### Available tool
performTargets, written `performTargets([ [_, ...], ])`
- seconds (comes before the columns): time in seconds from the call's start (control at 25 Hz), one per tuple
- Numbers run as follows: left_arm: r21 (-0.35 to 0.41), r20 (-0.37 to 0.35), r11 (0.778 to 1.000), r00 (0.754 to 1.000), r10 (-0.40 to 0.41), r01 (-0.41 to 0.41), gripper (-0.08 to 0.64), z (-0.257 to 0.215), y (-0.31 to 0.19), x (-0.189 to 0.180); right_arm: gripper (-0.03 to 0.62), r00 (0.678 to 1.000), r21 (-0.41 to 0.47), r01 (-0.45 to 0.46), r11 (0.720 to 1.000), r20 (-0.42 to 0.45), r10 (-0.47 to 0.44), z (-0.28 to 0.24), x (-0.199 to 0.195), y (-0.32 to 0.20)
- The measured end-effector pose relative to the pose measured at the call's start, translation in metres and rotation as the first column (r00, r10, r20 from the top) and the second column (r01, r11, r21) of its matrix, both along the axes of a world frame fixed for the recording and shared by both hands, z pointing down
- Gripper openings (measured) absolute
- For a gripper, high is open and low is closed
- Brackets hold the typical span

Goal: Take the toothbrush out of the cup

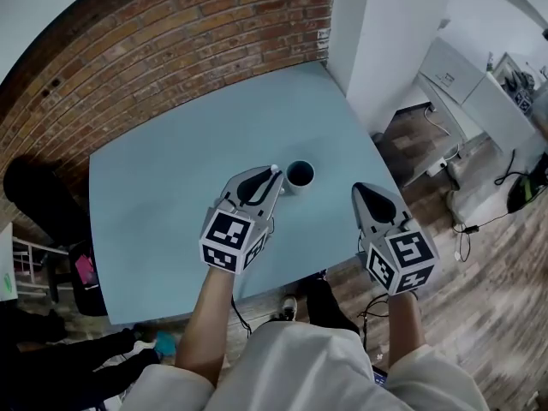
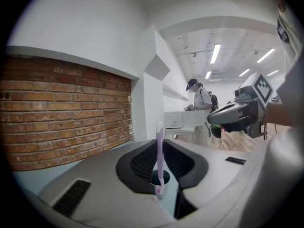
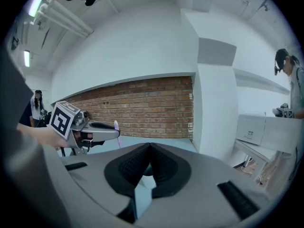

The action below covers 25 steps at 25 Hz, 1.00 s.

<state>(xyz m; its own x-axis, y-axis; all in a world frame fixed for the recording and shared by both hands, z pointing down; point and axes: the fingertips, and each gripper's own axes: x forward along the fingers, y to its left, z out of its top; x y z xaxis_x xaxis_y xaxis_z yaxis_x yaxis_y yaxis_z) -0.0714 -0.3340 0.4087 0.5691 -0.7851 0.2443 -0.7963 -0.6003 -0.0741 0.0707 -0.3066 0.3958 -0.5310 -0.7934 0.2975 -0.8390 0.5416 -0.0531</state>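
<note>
A dark cup (image 1: 300, 174) stands on the light blue table (image 1: 163, 187) near its front edge. My left gripper (image 1: 271, 178) is just left of the cup, shut on a lilac toothbrush (image 2: 159, 151) that stands upright between the jaws, white end (image 1: 274, 169) up. In the left gripper view the cup's opening (image 2: 156, 178) shows low behind the brush. Whether the brush's lower end is clear of the rim is hidden. My right gripper (image 1: 360, 188) hangs to the right of the cup, shut with nothing in it (image 3: 150, 147). The right gripper view shows the left gripper (image 3: 107, 131) with the brush (image 3: 116, 126).
A brick wall (image 1: 171, 50) runs behind the table and a white pillar (image 1: 377, 32) stands at its far right corner. Wood floor with cables (image 1: 479, 221) lies to the right. A person (image 2: 202, 103) stands by white cabinets in the background.
</note>
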Motion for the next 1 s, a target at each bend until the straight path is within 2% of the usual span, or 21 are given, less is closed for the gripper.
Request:
performTargets([
  [0.16,0.016,-0.010,0.999,1.000,-0.027,0.028,0.081,-0.013,0.019,-0.014,0.020,1.000,0.033,0.021,0.999,-0.006,-0.021,-0.016,-0.012,0.014],
  [0.36,0.060,0.031,0.997,0.998,-0.048,0.046,0.081,-0.027,0.044,-0.029,0.020,0.999,0.078,0.040,0.996,0.005,-0.041,-0.037,-0.032,0.029],
  [0.56,0.091,0.031,0.994,0.998,-0.060,0.057,0.081,-0.041,0.074,-0.044,0.020,0.998,0.113,0.066,0.991,0.008,-0.067,-0.054,-0.053,0.051],
  [1.0,0.147,-0.002,0.984,0.995,-0.102,0.101,0.080,-0.073,0.128,-0.070,0.018,0.994,0.152,0.111,0.982,-0.017,-0.110,-0.083,-0.078,0.095],
])
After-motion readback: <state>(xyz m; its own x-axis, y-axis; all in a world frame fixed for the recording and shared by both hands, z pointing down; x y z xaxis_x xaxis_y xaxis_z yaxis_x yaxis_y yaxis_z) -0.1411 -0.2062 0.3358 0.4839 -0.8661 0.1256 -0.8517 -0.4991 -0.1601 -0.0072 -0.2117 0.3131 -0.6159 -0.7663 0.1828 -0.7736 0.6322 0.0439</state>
